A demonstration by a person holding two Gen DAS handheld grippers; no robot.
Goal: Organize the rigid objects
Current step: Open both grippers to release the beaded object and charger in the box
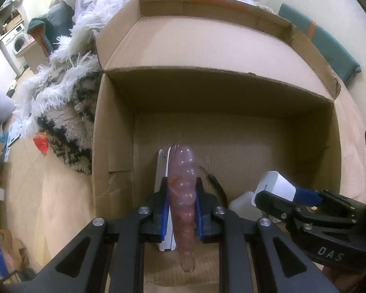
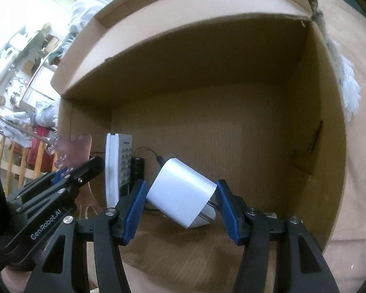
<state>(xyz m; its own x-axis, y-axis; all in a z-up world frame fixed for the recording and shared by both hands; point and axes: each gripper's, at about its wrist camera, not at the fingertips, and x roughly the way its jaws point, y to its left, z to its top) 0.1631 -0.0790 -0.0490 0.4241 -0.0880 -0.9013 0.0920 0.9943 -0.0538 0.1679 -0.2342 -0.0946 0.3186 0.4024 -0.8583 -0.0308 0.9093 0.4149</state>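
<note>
Nearest the left lens, the left tongs point(image 1: 181, 210) are clamped narrow on a pink scalloped scraper point(image 1: 184, 195), which stands on edge between the blue pads and juts out past them at both ends. Beside them, the right tongs point(image 2: 180, 206) hold a white charger point(image 2: 180, 193) at a tilt, prongs toward the lens; their pads point(image 2: 135, 207) meet it at two corners rather than on flat faces, so I judge that grip the weaker one. Both point steeply down into an open cardboard box point(image 1: 231, 92).

Just beyond the tongs, along the box's left wall, a white remote point(image 2: 112, 168) stands on edge with a black cylinder with a cord point(image 2: 137, 168) close by it, and the rest of the floor looks bare. A small white block point(image 1: 241, 201) lies near the charger in the left view; what it is I cannot tell.

The step in hand seems to be setting both things down inside. Done well, the scraper goes low beside the remote before the tongs widen, so it is laid down, not dropped; it looks like stone or glass and may chip. The charger should go to the bare floor on the right, clear of the cord, and be let go only once a face rests flat. Behind the box lies a shaggy rug point(image 1: 68, 112).
</note>
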